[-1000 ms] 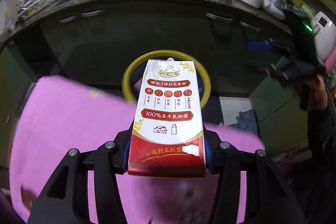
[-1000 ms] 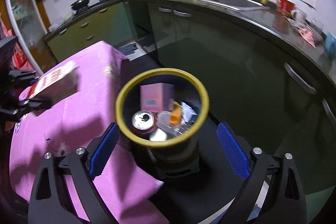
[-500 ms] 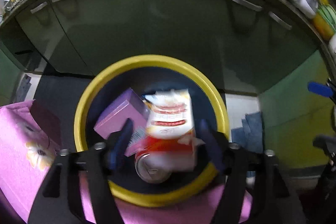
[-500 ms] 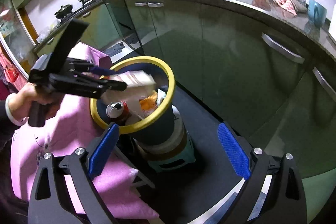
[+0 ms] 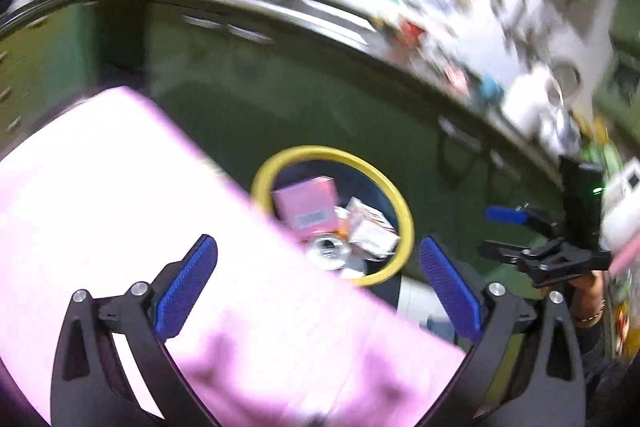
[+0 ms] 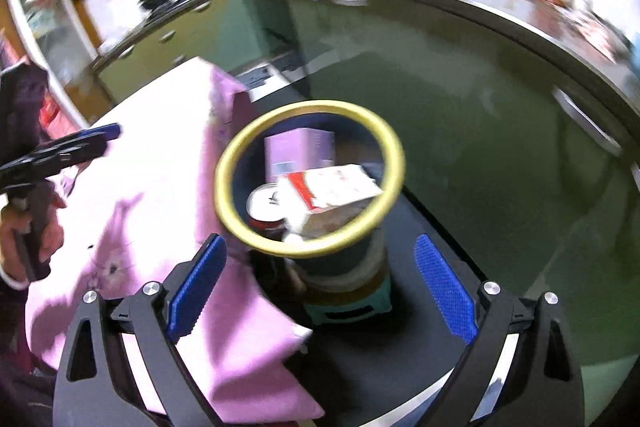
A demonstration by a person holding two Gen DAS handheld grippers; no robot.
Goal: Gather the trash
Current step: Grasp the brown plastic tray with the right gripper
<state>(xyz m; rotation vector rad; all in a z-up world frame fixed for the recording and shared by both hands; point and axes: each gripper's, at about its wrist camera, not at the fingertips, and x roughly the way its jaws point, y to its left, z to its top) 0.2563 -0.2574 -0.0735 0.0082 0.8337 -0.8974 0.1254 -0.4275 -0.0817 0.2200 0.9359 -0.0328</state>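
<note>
A yellow-rimmed trash bin [image 6: 390, 147] stands on the floor beside the pink-clothed table [image 6: 160, 163]; it also shows in the left wrist view [image 5: 404, 211]. In it lie the red-and-white milk carton [image 6: 336, 191], a pink box [image 6: 298, 151] and a can [image 6: 264, 205]. The carton also shows in the left wrist view [image 5: 370, 229]. My left gripper [image 5: 318, 287] is open and empty above the table edge, back from the bin. My right gripper [image 6: 320, 283] is open and empty, just in front of the bin.
Green kitchen cabinets [image 6: 480, 99] with a dark counter curve behind the bin. The bin rests on a small teal stool [image 6: 352, 303] on dark floor. The right gripper appears at the right in the left wrist view [image 5: 560, 247], and the left gripper at the left in the right wrist view [image 6: 60, 151].
My left gripper carried the milk carton over the bin, let it go into the bin, and has pulled back over the table with jaws open. The right gripper stayed open.
</note>
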